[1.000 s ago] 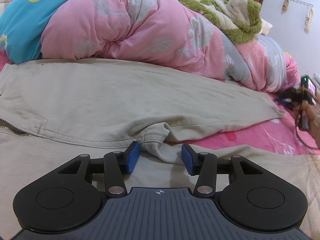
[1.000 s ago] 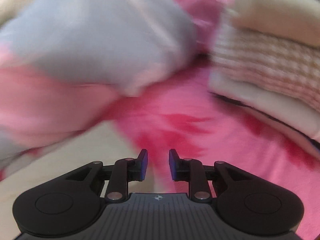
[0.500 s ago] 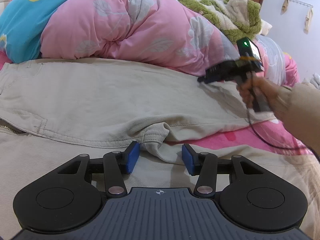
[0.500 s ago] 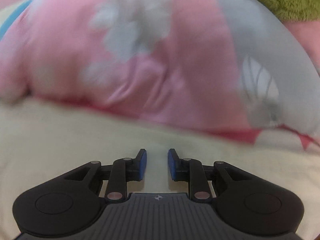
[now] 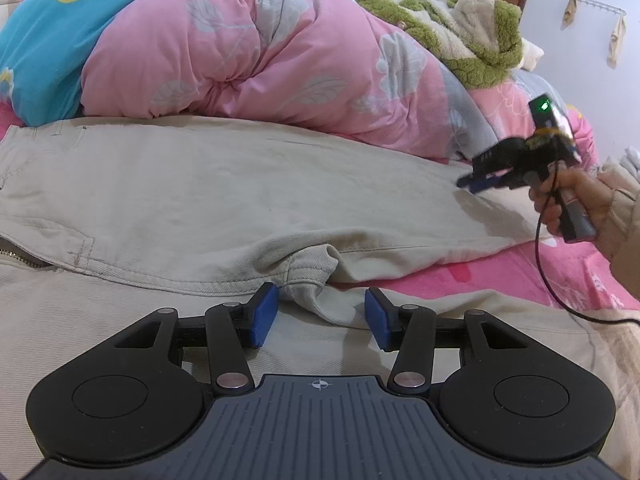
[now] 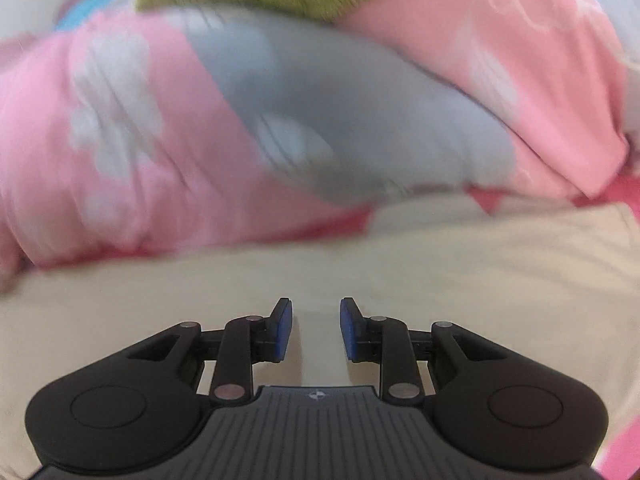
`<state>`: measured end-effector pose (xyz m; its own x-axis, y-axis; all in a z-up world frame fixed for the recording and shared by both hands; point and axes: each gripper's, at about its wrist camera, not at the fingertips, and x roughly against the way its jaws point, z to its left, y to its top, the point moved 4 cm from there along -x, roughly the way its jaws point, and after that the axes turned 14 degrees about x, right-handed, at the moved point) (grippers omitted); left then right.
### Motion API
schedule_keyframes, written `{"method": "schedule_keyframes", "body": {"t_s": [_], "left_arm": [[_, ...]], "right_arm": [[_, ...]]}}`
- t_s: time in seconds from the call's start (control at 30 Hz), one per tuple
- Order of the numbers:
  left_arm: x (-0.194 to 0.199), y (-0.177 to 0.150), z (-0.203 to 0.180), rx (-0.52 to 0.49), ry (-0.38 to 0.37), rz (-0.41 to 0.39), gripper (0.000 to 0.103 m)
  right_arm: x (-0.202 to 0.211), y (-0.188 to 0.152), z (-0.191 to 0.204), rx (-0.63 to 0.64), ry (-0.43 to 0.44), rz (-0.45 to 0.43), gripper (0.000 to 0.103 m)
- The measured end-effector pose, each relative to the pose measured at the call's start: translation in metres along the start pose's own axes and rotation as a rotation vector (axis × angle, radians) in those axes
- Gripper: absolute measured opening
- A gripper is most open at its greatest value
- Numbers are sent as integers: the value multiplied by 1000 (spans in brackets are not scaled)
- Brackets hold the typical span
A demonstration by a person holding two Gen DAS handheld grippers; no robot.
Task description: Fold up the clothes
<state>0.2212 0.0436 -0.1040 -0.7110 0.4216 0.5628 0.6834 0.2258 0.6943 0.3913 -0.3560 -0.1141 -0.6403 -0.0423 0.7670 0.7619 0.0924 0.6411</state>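
Closest thing in the left wrist view is the left gripper (image 5: pixel 320 318), hovering low over the beige trousers (image 5: pixel 224 204), which are spread flat across the bed. Its blue fingers (image 5: pixel 262 316) are spread apart, and the bunched crotch seam (image 5: pixel 310 280) of the trousers pokes up between them, but neither pad is actually pressing on the cloth as far as I can see. There's a bit of zipper (image 5: pixel 18 258) showing at the left edge of that view.

A little further out, one trouser leg (image 5: pixel 400 216) runs off to the right over the pink bed sheet (image 5: pixel 520 272). Above the far end of that leg is the right gripper (image 5: pixel 470 182), held in a person's hand (image 5: pixel 568 196), with a black cable (image 5: pixel 546 264) trailing down from it. In its own view the right gripper (image 6: pixel 316 328) sits over plain beige cloth, its fingers (image 6: pixel 282 330) a small way apart and opening, nothing between them. That shot is pretty blurry.

Behind the trousers, along the far side of the bed, there's a big pink quilt (image 5: pixel 248 56) with grey leaf print, a blue pillow (image 5: pixel 44 40) with a yellow dot over at the far left, and a green fleece garment (image 5: pixel 472 44) heaped on top of the quilt to the right. Beyond that, a white wall with a hook rack (image 5: pixel 596 4).
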Motion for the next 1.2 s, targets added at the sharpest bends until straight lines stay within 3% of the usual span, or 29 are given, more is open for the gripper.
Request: {"method": "schedule_keyframes", "body": {"t_s": [0.1, 0.2, 0.3, 0.5, 0.6, 0.7, 0.83, 0.93, 1.07, 1.2], "left_arm": [[0, 0, 0, 0, -1, 0, 49], [0, 0, 1, 2, -4, 1, 49], [0, 0, 1, 5, -5, 3, 49], [1, 0, -1, 8, -4, 9, 52], [3, 0, -2, 9, -1, 10, 56], [4, 1, -3, 13, 2, 11, 60], [12, 1, -5, 20, -11, 14, 67], [28, -2, -7, 31, -24, 1, 69], [63, -20, -4, 94, 11, -19, 69], [101, -53, -5, 133, 16, -17, 69]], "right_arm": [[-21, 2, -21, -43, -67, -1, 27], [-44, 26, -60, -161, -143, -56, 24], [-45, 27, -118, -313, -319, -43, 26], [0, -25, -189, -591, -375, -107, 32], [38, -59, -194, -698, -268, -140, 32], [71, -88, -172, -771, -91, -155, 32], [135, -137, -111, -721, 89, -137, 35], [194, -175, -67, -642, 135, -142, 36], [237, -218, -20, -495, 141, -132, 37], [254, -220, 36, -282, 175, -181, 37]]}}
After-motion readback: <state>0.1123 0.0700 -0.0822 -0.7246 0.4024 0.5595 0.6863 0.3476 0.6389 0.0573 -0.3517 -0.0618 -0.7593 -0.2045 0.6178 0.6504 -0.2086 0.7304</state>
